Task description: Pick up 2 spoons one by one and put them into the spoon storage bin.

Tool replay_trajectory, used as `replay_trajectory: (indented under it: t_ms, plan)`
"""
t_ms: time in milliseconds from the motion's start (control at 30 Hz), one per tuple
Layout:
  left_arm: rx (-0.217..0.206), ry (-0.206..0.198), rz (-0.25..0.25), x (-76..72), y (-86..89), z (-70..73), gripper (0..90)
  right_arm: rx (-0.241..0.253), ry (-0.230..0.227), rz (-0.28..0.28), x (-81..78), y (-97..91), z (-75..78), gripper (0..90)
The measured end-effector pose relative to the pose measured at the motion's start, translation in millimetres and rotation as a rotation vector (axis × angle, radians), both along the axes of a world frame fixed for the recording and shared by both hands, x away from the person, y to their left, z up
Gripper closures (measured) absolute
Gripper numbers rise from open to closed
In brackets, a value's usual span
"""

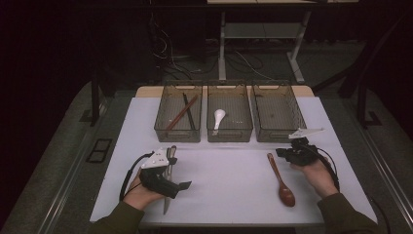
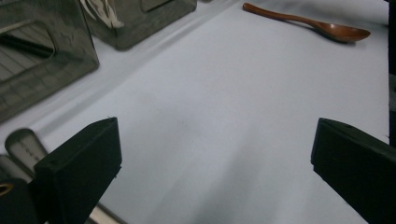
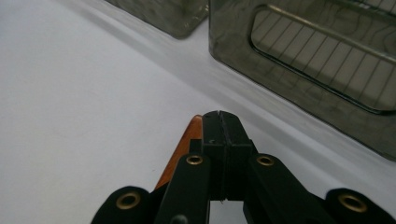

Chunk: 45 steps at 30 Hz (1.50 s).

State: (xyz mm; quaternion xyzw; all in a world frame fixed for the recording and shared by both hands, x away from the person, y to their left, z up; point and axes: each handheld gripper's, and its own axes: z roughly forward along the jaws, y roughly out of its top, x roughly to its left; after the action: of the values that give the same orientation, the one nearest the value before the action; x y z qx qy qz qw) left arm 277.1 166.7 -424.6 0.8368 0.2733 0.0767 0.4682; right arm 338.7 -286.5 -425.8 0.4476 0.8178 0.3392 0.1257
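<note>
**Left fingers wide open over the knife, right fingers closed beside the wooden spoon**

The left gripper [image 2: 215,172] has its two black fingers [image 2: 79,172] standing far apart, and nothing is between them except the bare white desk [image 2: 210,107]. Just beside the left finger, and partly under it, lies a metal knife [image 1: 167,183]; from above, the left gripper [image 1: 163,180] sits directly over this knife, whose blade comes out below the hand.

The right gripper [image 3: 220,122] has its fingers pressed together with no gap and nothing between them. Just to the left of the closed tips, the handle of the wooden spoon [image 3: 183,149] lies on the desk; whether it touches the fingers I cannot tell. From above, the right gripper [image 1: 287,153] is near the handle end of the wooden spoon [image 1: 280,179], and the bowl of the spoon points toward the person.

Beyond both grippers stand three dark bins in a row. The left bin [image 1: 160,127] holds chopsticks [image 1: 184,111], the middle bin [image 1: 210,132] holds a white spoon [image 1: 218,118], and the right bin [image 1: 298,122] is just behind the right gripper.
</note>
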Motion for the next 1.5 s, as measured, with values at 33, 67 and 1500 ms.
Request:
replay_trajectory:
  t_ms: [33,67,1500]
  plan:
    - [0.004,0.002,0.004,-0.8,0.6,-0.9,0.0,-0.005,0.004,-0.001,2.6,0.6,-1.5,89.4]
    - [0.006,0.006,0.008,-1.1,1.1,-1.9,0.0,-0.007,0.009,-0.001,5.9,1.7,-3.3,89.4]
    - [0.015,0.018,-0.043,-1.0,-0.3,-8.3,0.0,-0.056,0.011,0.107,11.9,43.1,-15.3,89.6]
